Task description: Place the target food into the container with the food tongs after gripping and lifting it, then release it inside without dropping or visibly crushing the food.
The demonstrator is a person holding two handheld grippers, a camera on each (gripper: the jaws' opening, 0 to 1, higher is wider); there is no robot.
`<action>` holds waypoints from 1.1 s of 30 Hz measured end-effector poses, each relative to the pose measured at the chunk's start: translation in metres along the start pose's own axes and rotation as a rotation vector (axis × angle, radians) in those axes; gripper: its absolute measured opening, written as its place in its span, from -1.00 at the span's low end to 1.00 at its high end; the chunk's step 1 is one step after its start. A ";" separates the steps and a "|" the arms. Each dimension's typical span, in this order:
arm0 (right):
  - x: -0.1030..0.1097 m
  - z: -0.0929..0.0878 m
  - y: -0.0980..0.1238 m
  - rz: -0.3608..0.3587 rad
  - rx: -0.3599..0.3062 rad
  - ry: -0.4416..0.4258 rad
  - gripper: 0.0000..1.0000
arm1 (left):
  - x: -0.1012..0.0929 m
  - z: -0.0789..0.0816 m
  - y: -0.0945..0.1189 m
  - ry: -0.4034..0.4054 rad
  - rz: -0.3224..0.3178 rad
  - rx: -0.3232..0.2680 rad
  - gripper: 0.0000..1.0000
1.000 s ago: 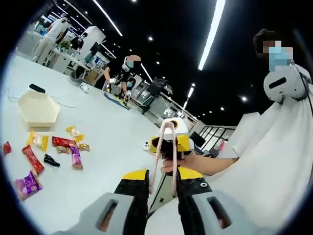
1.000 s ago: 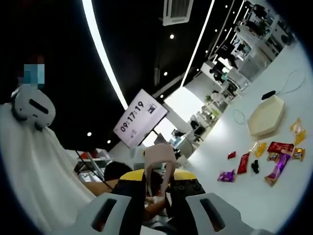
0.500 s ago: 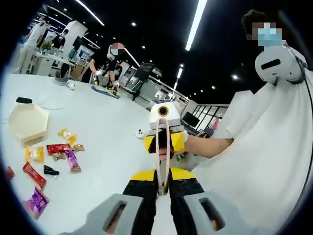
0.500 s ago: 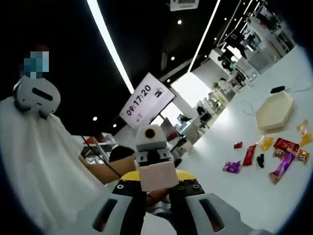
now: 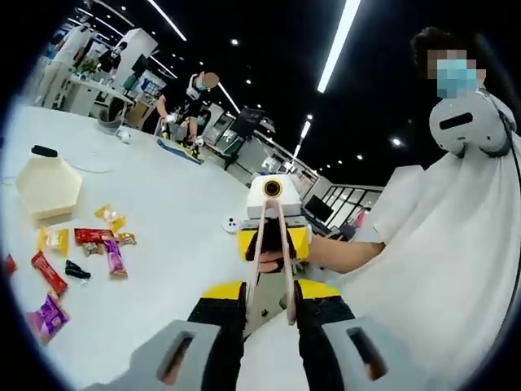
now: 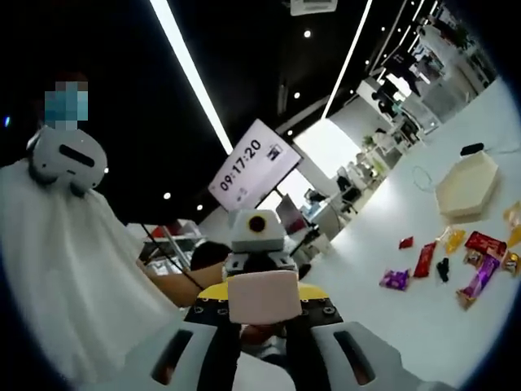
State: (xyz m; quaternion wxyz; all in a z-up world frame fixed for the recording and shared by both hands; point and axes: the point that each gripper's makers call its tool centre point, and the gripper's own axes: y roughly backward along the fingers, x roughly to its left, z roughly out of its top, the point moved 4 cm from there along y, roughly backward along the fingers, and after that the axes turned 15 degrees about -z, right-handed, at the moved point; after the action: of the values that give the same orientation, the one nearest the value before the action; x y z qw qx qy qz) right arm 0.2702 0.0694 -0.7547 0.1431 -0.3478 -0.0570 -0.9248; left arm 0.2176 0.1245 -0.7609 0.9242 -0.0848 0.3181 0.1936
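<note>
Currently both grippers are raised off the white table, facing one another, and both grip one pair of pale pink food tongs. From the left gripper view, the left gripper has its yellow-tipped jaws closed in on the tongs' two arms, which stand a little apart and rise to a joined end in front of the right gripper, held in a hand. From the right gripper view, the right gripper is clamped on the tongs' broad flat end, with the left gripper just beyond it. Wrapped snacks lie scattered toward the table's near edge, red, purple, yellow and black, none touched by the tongs. A cream hexagonal container sits just past them, farther up the table, and well apart from both grippers. Behind it lies a small black object with a white cable.
</note>
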 end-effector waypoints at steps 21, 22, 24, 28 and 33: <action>-0.006 0.015 0.005 -0.011 -0.080 0.008 -0.65 | 0.006 0.004 0.005 -0.012 0.006 -0.030 -0.80; -0.006 0.015 0.005 -0.010 -0.077 0.009 -0.65 | 0.007 0.003 0.005 -0.004 0.003 -0.027 -0.82; -0.008 0.014 0.005 -0.016 -0.070 0.010 -0.65 | 0.009 0.003 0.005 -0.002 -0.007 -0.019 -0.84; -0.010 0.014 0.005 -0.027 -0.072 0.023 -0.66 | 0.011 0.003 0.004 -0.033 -0.009 -0.001 -0.90; -0.009 0.004 -0.001 -0.040 -0.020 0.051 -0.67 | 0.013 0.001 0.000 -0.094 -0.016 0.045 -0.93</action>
State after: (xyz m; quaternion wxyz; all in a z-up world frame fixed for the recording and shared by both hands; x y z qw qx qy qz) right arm 0.2787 0.0735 -0.7582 0.1225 -0.3242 -0.0508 -0.9366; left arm 0.2276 0.1287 -0.7685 0.9413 -0.0573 0.2780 0.1829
